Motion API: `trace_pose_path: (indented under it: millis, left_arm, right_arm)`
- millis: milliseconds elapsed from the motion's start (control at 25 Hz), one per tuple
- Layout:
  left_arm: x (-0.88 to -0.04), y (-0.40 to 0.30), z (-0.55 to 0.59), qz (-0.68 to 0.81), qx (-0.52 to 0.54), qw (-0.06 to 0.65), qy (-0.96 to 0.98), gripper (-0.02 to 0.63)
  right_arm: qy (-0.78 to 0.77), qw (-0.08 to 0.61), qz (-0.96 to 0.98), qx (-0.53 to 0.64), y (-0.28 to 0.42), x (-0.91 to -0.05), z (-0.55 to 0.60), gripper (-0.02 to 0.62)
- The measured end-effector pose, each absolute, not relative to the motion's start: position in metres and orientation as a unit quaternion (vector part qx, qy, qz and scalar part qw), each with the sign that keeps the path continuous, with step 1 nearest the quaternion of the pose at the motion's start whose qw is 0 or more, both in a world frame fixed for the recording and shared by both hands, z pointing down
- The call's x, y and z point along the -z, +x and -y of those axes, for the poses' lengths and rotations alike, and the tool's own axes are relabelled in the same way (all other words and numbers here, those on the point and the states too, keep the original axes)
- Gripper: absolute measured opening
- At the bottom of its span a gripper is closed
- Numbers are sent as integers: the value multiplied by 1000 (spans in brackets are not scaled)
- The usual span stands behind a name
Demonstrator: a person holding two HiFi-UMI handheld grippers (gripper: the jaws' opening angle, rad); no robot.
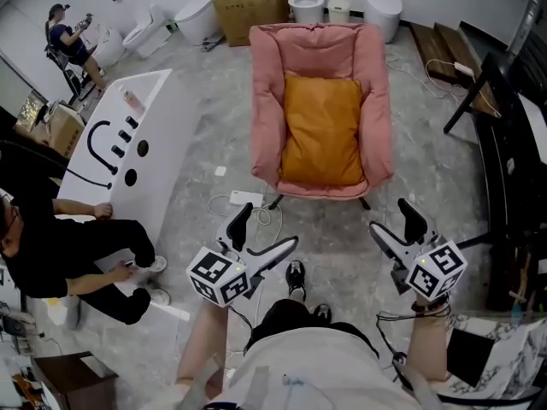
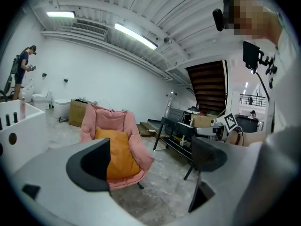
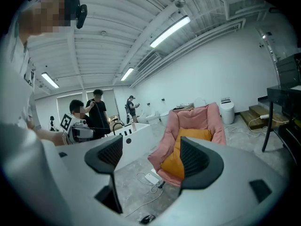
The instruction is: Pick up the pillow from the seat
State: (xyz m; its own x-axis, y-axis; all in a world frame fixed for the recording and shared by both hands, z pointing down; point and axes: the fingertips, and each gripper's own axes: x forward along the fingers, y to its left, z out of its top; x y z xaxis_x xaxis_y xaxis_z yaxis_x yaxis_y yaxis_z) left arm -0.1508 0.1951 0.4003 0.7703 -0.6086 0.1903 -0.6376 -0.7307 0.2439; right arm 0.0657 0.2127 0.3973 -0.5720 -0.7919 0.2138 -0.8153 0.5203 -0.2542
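An orange pillow (image 1: 322,129) lies on the seat of a pink padded chair (image 1: 267,84) in the middle of the head view. It shows too in the left gripper view (image 2: 120,152) and the right gripper view (image 3: 176,161). My left gripper (image 1: 267,231) is held in front of me, well short of the chair, jaws wide open and empty. My right gripper (image 1: 391,220) hangs at the chair's near right, also open with nothing between its jaws. Both grippers are apart from the pillow.
A white bathtub (image 1: 115,148) stands left of the chair, with a seated person (image 1: 60,254) beside it. A white power strip and cable (image 1: 245,200) lie on the floor before the chair. A black rack (image 1: 500,143) lines the right side. Toilets and a cardboard box (image 1: 250,8) stand behind.
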Motion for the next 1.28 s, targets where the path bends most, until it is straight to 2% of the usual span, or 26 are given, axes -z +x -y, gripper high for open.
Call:
trace_pose_path:
  millis: [480, 800, 960, 1120, 1280]
  left_arm:
    - [-410, -161, -81, 286, -75, 146, 944, 523]
    - [-421, -179, -26, 274, -79, 156, 946, 523]
    - [-427, -171, -10, 259, -83, 166, 948, 523]
    - [-431, -160, 9, 256, -125, 125, 950, 523]
    - [-431, -154, 36, 269, -115, 135, 947, 523]
  right_arm:
    - [489, 31, 850, -194, 53, -410, -109, 370]
    - [504, 57, 839, -197, 35, -422, -68, 370]
    - [511, 53, 834, -202, 43, -424, -52, 370]
    - [513, 45, 833, -204, 55, -423, -25, 370]
    - [504, 40, 838, -208, 65, -432, 7, 370]
